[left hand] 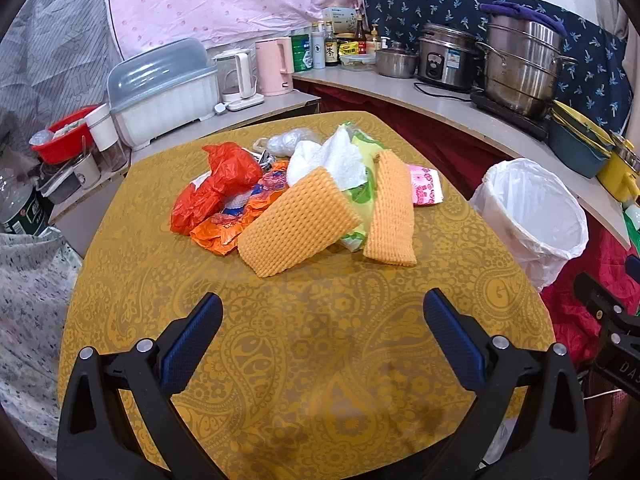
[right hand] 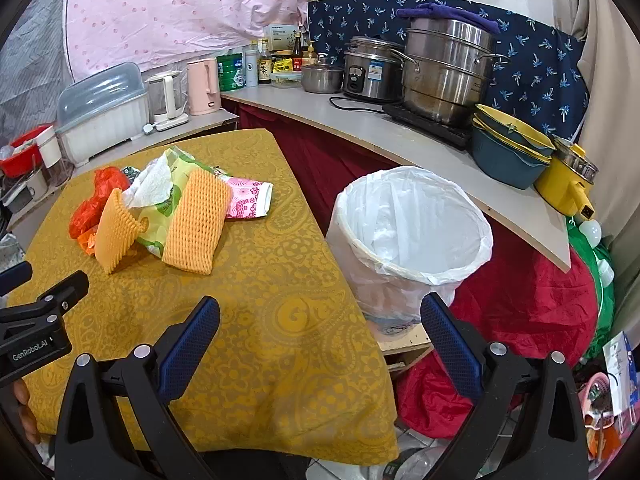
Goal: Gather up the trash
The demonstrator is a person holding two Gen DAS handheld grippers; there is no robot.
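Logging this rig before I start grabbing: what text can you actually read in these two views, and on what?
"GenRobot.AI": left gripper body, right wrist view.
"DAS", cut off: right gripper body, left wrist view.
"茶": bottle on the counter.
Rice cooker sticker, other bottles, boxes: too small to read.

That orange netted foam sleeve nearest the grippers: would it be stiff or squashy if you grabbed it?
The foam net sleeve probably squashes easily: it is open mesh, already bent. It looks light, so it may slide on the tablecloth if pushed. Flat, so unlikely to roll.
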